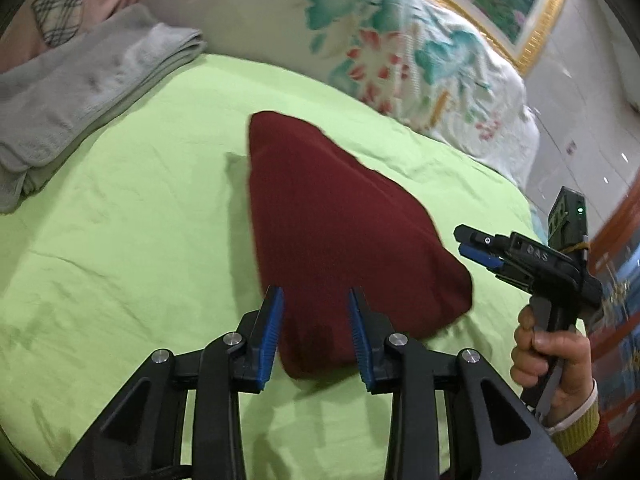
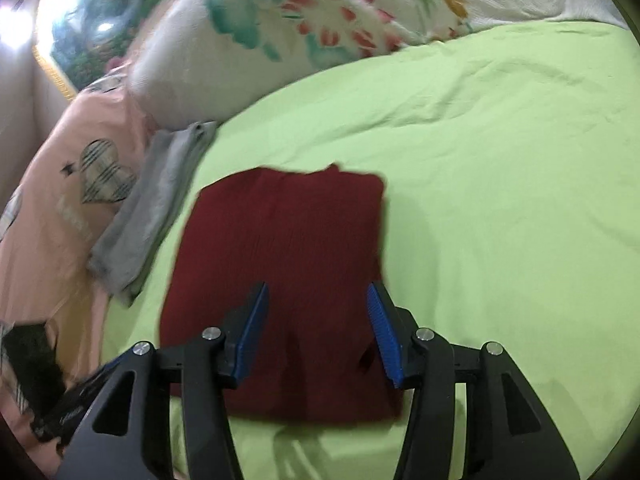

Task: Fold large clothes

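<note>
A green bedsheet (image 1: 132, 208) fills most of both views, with a flowered quilt (image 1: 400, 52) bunched across the top of each frame and a pink pillow (image 2: 60, 216) at the left edge of the right wrist view. A folded grey garment (image 1: 80, 92) sits at the upper left of the left wrist view, apart from the work. The dark red garment (image 2: 280, 264) lies flat on the sheet at the centre of both frames, already folded into a compact, roughly square stack.

It looks like a soft knit: limp, light, with enough nap to grip well, but the layers would probably slide apart if lifted by a single ply. A hold on the near edge, through all the layers at once, one gripper toward each corner, seems safest.

The left gripper (image 1: 316, 334) has its blue pads (image 1: 270, 336) spread, the near edge of the red stack showing between them but not pinched. The right gripper (image 2: 320, 332) is likewise spread wide over the near edge, pads clear of the cloth. In the left wrist view the right gripper appears at the right edge in a person's hand (image 1: 552, 360)
</note>
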Tool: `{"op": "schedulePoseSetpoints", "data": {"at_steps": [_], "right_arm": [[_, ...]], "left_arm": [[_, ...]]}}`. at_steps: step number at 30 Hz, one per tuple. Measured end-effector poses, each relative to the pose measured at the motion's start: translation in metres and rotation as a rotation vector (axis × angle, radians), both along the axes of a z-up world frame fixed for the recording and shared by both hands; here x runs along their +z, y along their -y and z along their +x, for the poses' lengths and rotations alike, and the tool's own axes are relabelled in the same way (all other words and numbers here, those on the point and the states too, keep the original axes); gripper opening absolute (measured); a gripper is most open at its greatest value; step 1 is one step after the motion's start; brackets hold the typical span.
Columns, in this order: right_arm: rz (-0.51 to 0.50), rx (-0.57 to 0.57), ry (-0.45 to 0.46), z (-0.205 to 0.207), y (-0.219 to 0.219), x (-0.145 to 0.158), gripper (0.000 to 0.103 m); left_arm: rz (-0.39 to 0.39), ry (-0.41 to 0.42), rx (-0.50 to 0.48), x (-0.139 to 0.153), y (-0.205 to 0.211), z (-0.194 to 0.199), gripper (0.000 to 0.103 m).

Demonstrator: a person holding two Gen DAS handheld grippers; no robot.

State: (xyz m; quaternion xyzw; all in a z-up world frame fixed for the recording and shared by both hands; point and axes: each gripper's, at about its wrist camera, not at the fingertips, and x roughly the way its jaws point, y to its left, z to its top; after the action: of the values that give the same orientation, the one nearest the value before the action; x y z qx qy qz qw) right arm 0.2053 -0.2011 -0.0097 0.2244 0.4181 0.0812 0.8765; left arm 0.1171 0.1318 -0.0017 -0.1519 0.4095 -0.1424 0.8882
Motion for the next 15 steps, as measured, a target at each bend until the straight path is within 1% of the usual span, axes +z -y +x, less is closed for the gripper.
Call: {"op": "schedulePoseSetpoints", "data": {"at_steps": [2,4,5,6,7,8,9,10,11,12,13,15], "right_arm": [[0.029,-0.015,-0.054,0.029,0.009,-0.015,0.052],[0.026,-0.037,-0.093,0.047,0.013,-0.028,0.052],[0.041,-0.040,-0.112,0.057,0.015,-0.037,0.052],[0.074,-0.032,-0.124,0.064,0.018,-0.043,0.048],[0.117,-0.010,-0.128,0.069,0.017,-0.046,0.020],[0.133,0.003,-0.121,0.071,0.016,-0.045,0.013],[0.108,-0.008,-0.093,0.067,0.016,-0.037,0.012],[0.097,-0.021,-0.060,0.062,0.017,-0.031,0.007],[0.109,-0.037,-0.024,0.054,0.020,-0.025,0.007],[0.104,-0.051,-0.025,0.052,0.021,-0.025,0.007],[0.083,-0.058,-0.040,0.052,0.020,-0.028,0.007],[0.046,-0.038,-0.096,0.059,0.015,-0.046,0.007]], "left_arm": [[-0.008,-0.023,0.024,-0.005,-0.006,0.008,0.034],[-0.016,-0.056,0.034,-0.011,-0.008,0.018,0.034],[-0.018,-0.065,0.032,-0.013,-0.008,0.022,0.034],[-0.017,-0.074,0.029,-0.016,-0.007,0.026,0.034],[-0.015,-0.077,0.025,-0.016,-0.005,0.029,0.034],[-0.011,-0.078,0.017,-0.016,-0.003,0.032,0.034],[0.000,-0.075,0.009,-0.015,0.000,0.034,0.034],[0.012,-0.069,0.000,-0.013,0.003,0.035,0.034],[0.024,-0.065,-0.009,-0.013,0.007,0.037,0.034],[0.040,-0.069,-0.019,-0.014,0.012,0.039,0.034],[0.057,-0.073,-0.021,-0.016,0.016,0.040,0.036],[0.096,-0.078,-0.017,-0.019,0.022,0.044,0.042]]}}
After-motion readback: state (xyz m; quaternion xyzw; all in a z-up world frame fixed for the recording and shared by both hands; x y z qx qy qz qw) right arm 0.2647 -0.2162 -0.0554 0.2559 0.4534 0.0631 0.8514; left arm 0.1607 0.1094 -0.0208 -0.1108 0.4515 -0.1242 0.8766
